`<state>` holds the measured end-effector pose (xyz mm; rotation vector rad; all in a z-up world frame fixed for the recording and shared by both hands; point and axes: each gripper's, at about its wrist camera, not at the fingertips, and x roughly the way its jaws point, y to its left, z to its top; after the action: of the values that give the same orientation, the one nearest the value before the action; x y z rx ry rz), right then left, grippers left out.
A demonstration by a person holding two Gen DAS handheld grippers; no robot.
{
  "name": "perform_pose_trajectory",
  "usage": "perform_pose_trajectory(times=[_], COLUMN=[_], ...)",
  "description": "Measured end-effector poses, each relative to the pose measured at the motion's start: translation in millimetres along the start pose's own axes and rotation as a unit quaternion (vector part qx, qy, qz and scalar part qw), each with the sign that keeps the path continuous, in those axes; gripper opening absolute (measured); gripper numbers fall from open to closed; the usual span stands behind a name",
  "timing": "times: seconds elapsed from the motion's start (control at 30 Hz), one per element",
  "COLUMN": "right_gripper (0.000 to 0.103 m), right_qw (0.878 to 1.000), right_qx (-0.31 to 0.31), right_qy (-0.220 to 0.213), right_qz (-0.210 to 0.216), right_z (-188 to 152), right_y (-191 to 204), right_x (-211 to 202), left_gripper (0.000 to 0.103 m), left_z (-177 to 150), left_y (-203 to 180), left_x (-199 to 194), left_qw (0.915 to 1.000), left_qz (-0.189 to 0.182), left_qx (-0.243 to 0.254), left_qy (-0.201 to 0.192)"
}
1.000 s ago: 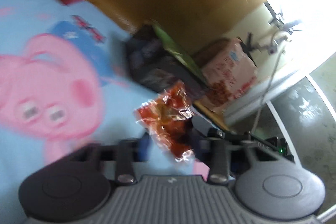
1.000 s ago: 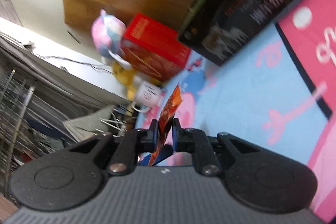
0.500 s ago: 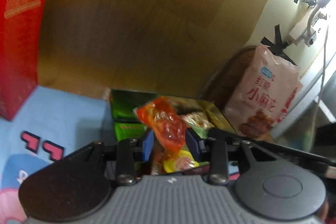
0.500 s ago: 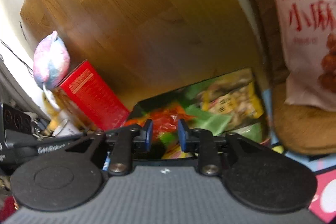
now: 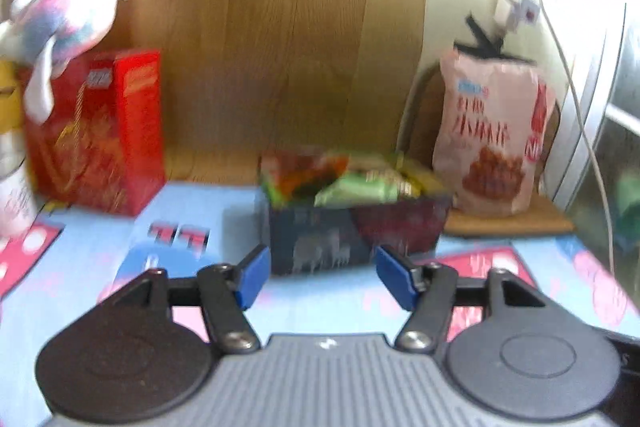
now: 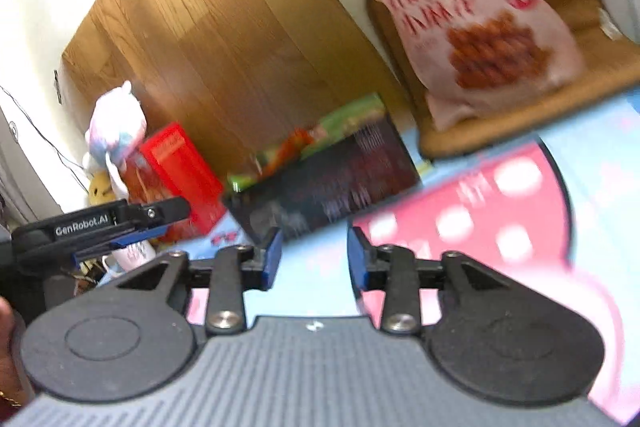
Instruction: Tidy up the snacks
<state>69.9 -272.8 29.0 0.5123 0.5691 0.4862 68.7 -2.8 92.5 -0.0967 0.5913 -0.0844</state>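
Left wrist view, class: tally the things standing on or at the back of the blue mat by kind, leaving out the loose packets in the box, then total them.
Boxes: 2, the red box and the dark snack box
Snack bags: 1, the pink bag
Plush toys: 1, the pastel plush
Total: 4

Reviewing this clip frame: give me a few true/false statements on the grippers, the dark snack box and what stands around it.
1. The left gripper holds an orange packet. False: nothing is between its opening jaws.
2. The dark box has snack packets inside. True.
3. The red carton lies flat. False: it stands upright against the wood panel.
4. The pink snack bag sits on a brown mat. True.
5. The right gripper has nothing between its opening jaws. True.
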Motion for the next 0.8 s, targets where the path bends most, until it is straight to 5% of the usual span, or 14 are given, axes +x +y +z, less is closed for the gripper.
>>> perform_pose_trajectory(times=[0.03,0.1,0.13,0.27,0.8], right_gripper=[0.044,0.045,0.046,0.066,0.071], right_qw=[1.000,1.000,1.000,1.000,0.999], right_qx=[-0.001,-0.012,-0.016,-0.019,-0.031], right_qy=[0.003,0.015,0.017,0.012,-0.011], right_qz=[-0.006,-0.008,-0.005,0.005,0.036], right_z=[-8,-19,-24,-35,-40], right_y=[4,11,14,26,44], right_x=[-4,-12,-17,-34,-65], left_gripper=[0.071,0.099,0.102,0.103,0.103], left_z=[-7,-19,-25,-38,-53], left_y=[-1,-2,-3,-8,-18], left_x=[-5,-15,-20,-36,-62], left_qw=[1.0000,0.9997,0.9994,0.9968,0.9881], left_qz=[0.005,0.022,0.034,0.074,0.137], left_qx=[0.000,0.004,0.010,0.028,0.071], left_qy=[0.005,0.005,0.002,0.010,-0.002])
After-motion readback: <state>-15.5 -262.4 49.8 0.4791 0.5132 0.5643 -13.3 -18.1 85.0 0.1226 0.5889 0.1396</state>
